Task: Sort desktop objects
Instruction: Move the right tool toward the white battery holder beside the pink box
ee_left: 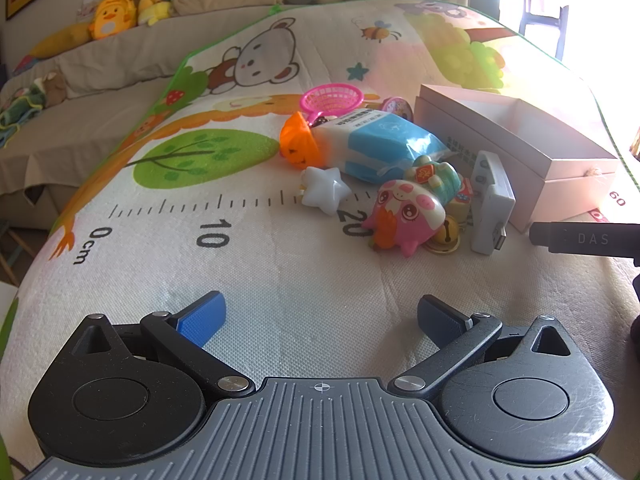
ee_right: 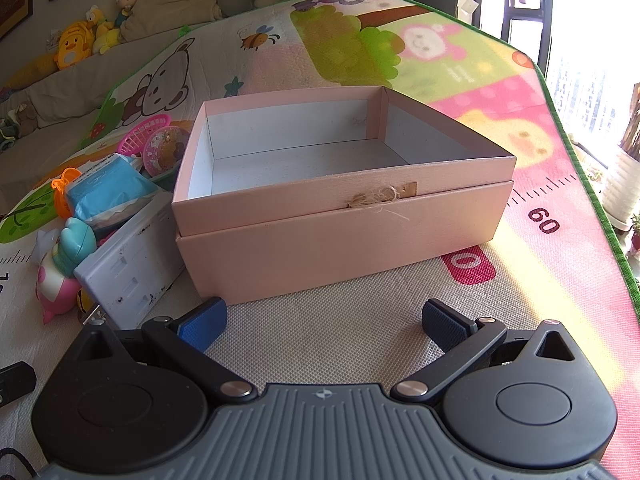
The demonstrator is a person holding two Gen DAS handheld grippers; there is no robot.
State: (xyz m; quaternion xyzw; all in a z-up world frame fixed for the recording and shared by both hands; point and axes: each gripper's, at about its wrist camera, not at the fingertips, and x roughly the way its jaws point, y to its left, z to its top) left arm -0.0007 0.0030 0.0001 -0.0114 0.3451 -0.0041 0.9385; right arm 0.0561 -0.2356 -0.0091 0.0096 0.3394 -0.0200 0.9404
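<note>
A heap of small objects lies on the cartoon mat: a pink round toy [ee_left: 404, 212], a white star [ee_left: 325, 189], an orange pumpkin toy [ee_left: 298, 142], a blue-and-white tissue pack [ee_left: 384, 144], a pink toy basket [ee_left: 332, 98] and a white charger [ee_left: 491, 202]. Right of the heap stands an open pink box [ee_right: 340, 220], with nothing inside. My left gripper [ee_left: 320, 320] hovers open over bare mat, short of the heap. My right gripper [ee_right: 322, 322] is open too, just in front of the box's near wall. The charger [ee_right: 132, 268] leans against the box's left side.
The mat [ee_left: 280, 280] covers a raised surface with green edges. A sofa with plush toys [ee_left: 116, 12] runs behind on the left. The tip of the other gripper [ee_left: 584, 238] pokes in at the right. A bright window and plant pots [ee_right: 624, 188] sit beyond the right edge.
</note>
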